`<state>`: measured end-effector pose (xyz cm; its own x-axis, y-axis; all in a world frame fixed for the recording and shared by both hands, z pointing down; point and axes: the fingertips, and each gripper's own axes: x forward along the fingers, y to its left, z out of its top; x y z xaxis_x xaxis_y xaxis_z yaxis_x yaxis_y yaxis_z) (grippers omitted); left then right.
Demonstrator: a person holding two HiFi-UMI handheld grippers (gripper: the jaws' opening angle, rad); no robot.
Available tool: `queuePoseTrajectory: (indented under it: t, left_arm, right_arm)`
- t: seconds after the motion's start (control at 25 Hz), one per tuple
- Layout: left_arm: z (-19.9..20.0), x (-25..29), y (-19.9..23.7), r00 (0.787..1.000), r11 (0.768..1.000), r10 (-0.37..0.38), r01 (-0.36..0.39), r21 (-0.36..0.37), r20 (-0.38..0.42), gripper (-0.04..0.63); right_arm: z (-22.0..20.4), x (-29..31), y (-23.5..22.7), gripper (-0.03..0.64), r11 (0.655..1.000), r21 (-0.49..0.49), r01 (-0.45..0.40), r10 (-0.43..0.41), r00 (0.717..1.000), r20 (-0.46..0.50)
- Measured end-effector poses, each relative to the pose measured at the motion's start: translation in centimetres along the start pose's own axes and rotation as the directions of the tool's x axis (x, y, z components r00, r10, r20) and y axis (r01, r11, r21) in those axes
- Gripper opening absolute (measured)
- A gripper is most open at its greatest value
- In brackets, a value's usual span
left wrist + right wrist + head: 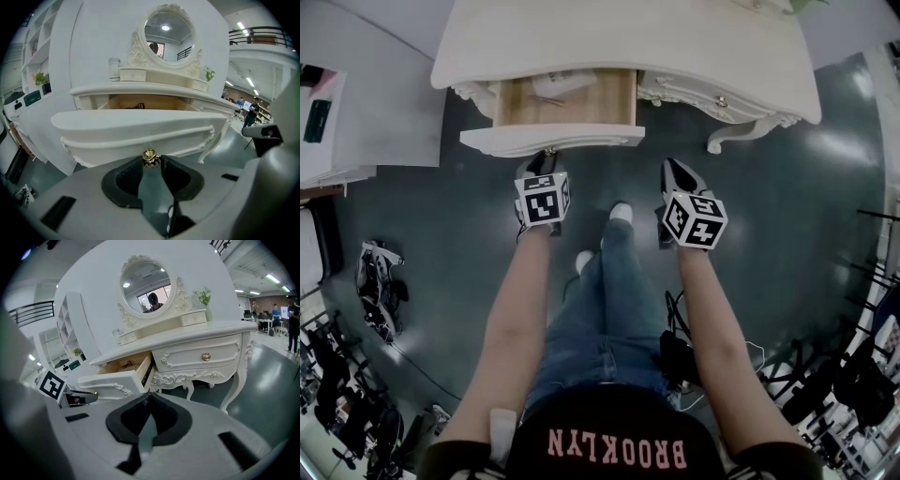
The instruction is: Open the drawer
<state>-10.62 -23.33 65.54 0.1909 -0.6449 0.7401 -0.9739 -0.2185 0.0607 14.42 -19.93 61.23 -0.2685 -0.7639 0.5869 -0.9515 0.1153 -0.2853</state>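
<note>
Left gripper [150, 164] pinches the small round gold knob [149, 157] of the white wooden drawer [136, 125].
The drawer sticks out toward the person, straight ahead of that gripper. The right gripper [150, 397] is farther off to the side, with its jaws pressed together on nothing.

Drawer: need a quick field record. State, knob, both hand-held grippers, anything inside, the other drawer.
drawer: pulled well out of the dressing table, wooden inside exposed
knob: gold, on the drawer front, between the left jaws
left hand-held gripper: closed on the knob
right hand-held gripper: empty, jaws together, off to the right, clear of the table
contents: a pale item, too small to identify
right-hand drawer: shut
</note>
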Motion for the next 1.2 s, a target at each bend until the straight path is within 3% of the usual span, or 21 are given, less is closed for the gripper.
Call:
queuePoseTrajectory:
  t: [0.68, 1.2]
  left_arm:
    - [-3.3, -3.3, -0.8, 0.999, 0.999, -0.049, 0.05, 0.009, -0.019, 0.115]
    - [-3.2, -4.0, -0.5, 0.997, 1.0, 0.005, -0.005, 0.002, -0.075, 0.118]
  right_arm:
    - [-3.4, -4.1, 2.9, -0.009, 1.0, -0.007, 0.03, -0.03, 0.999, -0.014]
    - [-4.0, -5.7, 2.7, -0.009, 0.999, -0.037, 0.004, -0.006, 0.999, -0.042]
